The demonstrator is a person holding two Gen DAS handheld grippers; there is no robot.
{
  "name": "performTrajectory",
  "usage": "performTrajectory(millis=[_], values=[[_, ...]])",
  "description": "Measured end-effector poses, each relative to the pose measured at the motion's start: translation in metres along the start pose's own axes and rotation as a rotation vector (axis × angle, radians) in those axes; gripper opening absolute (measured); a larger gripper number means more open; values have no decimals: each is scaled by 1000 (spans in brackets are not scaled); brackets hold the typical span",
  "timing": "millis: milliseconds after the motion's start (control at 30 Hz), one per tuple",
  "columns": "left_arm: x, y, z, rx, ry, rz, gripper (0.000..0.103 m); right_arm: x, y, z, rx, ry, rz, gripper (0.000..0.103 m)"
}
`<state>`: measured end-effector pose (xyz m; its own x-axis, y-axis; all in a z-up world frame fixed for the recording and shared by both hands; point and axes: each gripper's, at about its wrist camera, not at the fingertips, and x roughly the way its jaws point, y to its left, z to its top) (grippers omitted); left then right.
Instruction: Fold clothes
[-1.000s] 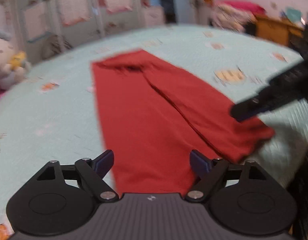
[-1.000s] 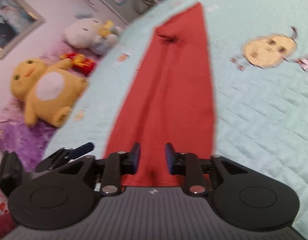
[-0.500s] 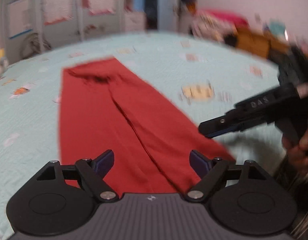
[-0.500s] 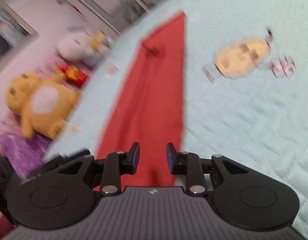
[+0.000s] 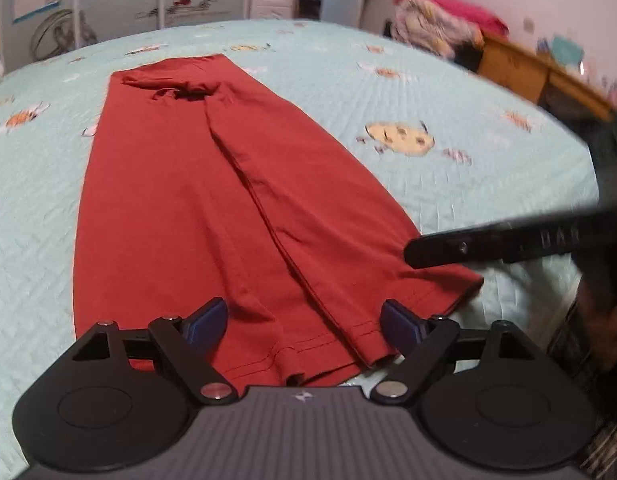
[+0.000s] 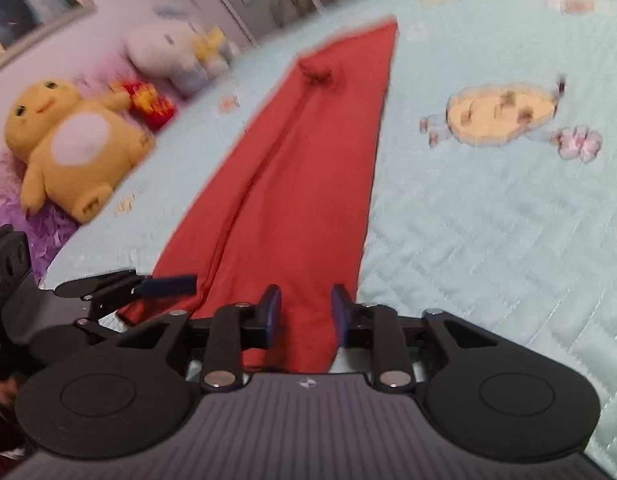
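Pale green quilted bedding covers the bed and serves as the folding surface, with stuffed toys lined up along the wall on its left side and a wooden desk beyond the right edge. Going left to right, the left gripper hovers over the near hem with its jaws spread wide and nothing pinched between them, seemingly set to take the left part of that edge. The red garment lies flat in the middle of the bed, already narrowed lengthwise, one side lapped over the other along a central seam. Its long axis runs straight away from the person, the bunched collar end pointing to the far side and the hem nearest the grippers; laid this way, a fold of hem towards collar looks like the natural next step. The right gripper sits over the right corner of the hem, its jaws narrow but opening, with cloth visible between them though the pads do not appear to press on it.
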<state>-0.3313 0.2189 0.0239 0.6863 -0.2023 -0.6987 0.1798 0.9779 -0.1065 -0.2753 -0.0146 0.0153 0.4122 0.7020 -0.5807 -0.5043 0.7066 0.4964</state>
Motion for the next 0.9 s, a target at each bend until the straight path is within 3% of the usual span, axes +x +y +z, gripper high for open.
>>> performTrajectory(millis=[200,367,533,567,633,800,833,900], values=[[-11,5,8,-79,-43,-41,87,-16,11,11,5,-22,-7,29],[-1,9,11,-148,-36,-70,86,-24,2,27,97,-80,42,29],[14,11,15,-198,-45,-63,81,1,-6,39,188,-117,127,29],[16,10,15,-193,-50,-63,80,10,-14,39,216,-96,115,29],[18,7,18,-152,-36,-53,77,29,-29,31,171,-22,-9,0],[9,16,15,-217,-31,-77,77,12,-27,32,138,-46,-64,0],[5,18,17,-234,-30,-93,77,10,-20,35,110,-51,-80,7],[-4,25,22,-254,-64,-118,76,7,-9,45,79,-79,-63,10]])
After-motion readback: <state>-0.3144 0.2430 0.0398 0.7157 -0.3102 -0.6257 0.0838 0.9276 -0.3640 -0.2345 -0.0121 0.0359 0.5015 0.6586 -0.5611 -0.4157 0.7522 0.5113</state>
